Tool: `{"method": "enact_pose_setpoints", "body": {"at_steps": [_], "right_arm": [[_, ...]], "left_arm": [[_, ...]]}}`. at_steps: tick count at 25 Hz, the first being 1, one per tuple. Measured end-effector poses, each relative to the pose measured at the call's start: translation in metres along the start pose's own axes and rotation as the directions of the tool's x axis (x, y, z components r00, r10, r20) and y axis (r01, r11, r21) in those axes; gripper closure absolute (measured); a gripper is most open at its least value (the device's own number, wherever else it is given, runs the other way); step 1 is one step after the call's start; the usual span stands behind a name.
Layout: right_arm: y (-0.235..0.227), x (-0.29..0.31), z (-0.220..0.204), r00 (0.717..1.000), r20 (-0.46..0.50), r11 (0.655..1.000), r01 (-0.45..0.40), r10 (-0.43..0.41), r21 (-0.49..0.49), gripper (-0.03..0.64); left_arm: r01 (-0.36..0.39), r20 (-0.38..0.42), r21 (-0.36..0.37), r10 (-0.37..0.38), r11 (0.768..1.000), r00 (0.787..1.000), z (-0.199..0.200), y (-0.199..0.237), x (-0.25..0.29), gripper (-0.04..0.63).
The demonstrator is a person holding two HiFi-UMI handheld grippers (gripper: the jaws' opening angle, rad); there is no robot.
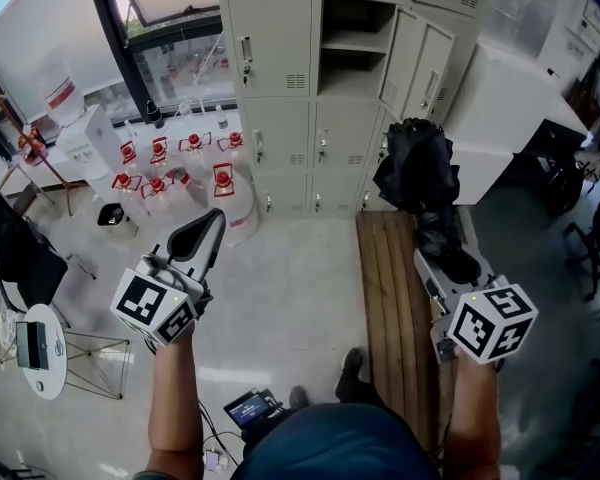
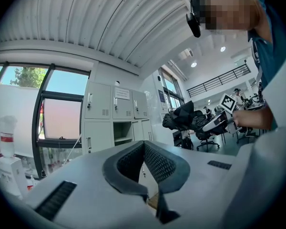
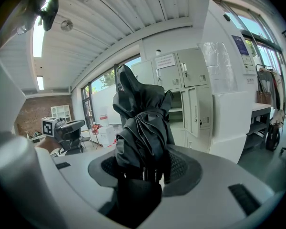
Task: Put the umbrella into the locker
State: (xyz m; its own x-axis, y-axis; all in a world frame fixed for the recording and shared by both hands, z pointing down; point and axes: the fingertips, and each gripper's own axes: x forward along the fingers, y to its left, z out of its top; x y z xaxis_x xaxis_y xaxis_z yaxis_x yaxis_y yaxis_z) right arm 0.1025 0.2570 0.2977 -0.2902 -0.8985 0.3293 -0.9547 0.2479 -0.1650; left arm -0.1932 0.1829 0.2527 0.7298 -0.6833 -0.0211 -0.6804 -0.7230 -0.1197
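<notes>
A folded black umbrella [image 1: 415, 173] stands out from my right gripper [image 1: 452, 256], whose jaws are shut on its handle end. In the right gripper view the umbrella [image 3: 143, 128] rises from between the pads and fills the middle of my right gripper [image 3: 145, 168]. The grey locker bank has one open compartment [image 1: 355, 48] with its door swung to the right, beyond and left of the umbrella. My left gripper [image 1: 212, 223] is held out at the left with nothing in it. In its own view my left gripper [image 2: 144, 147] has the pad tips meeting, and the umbrella [image 2: 183, 118] shows to the right.
A wooden bench [image 1: 390, 298] runs along the floor under my right arm. Several large red-capped water bottles [image 1: 180, 168] stand left of the lockers. A round white table [image 1: 35, 353] and a black chair [image 1: 15, 248] are at far left. A white cabinet [image 1: 510, 98] stands right of the lockers.
</notes>
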Motion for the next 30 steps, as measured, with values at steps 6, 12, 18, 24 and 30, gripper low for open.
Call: {"method": "enact_pose_setpoints", "body": {"at_steps": [6, 12, 18, 24, 30], "right_arm": [[-0.04, 0.042, 0.018, 0.998, -0.01, 0.998, -0.059, 0.059, -0.009, 0.405], [-0.08, 0.084, 0.035, 0.994, -0.023, 0.994, -0.106, 0.106, -0.015, 0.405], [-0.108, 0.109, 0.037, 0.988, -0.029, 0.988, -0.153, 0.153, -0.017, 0.405], [-0.133, 0.124, 0.045, 0.98, -0.022, 0.98, -0.199, 0.199, -0.009, 0.405], [-0.167, 0.141, 0.057, 0.973, -0.011, 0.973, -0.231, 0.231, 0.001, 0.405]], "left_arm": [[-0.045, -0.034, 0.011, 0.045, 0.999, 0.998, -0.003, 0.004, 0.042, 0.58], [-0.09, -0.056, 0.016, 0.091, 0.996, 0.994, -0.007, 0.012, 0.086, 0.58], [-0.138, -0.077, 0.034, 0.141, 0.99, 0.987, -0.012, 0.009, 0.108, 0.58], [-0.181, -0.111, 0.061, 0.187, 0.982, 0.976, -0.01, 0.005, 0.129, 0.58], [-0.204, -0.132, 0.076, 0.213, 0.976, 0.968, -0.005, -0.003, 0.161, 0.58]]}}
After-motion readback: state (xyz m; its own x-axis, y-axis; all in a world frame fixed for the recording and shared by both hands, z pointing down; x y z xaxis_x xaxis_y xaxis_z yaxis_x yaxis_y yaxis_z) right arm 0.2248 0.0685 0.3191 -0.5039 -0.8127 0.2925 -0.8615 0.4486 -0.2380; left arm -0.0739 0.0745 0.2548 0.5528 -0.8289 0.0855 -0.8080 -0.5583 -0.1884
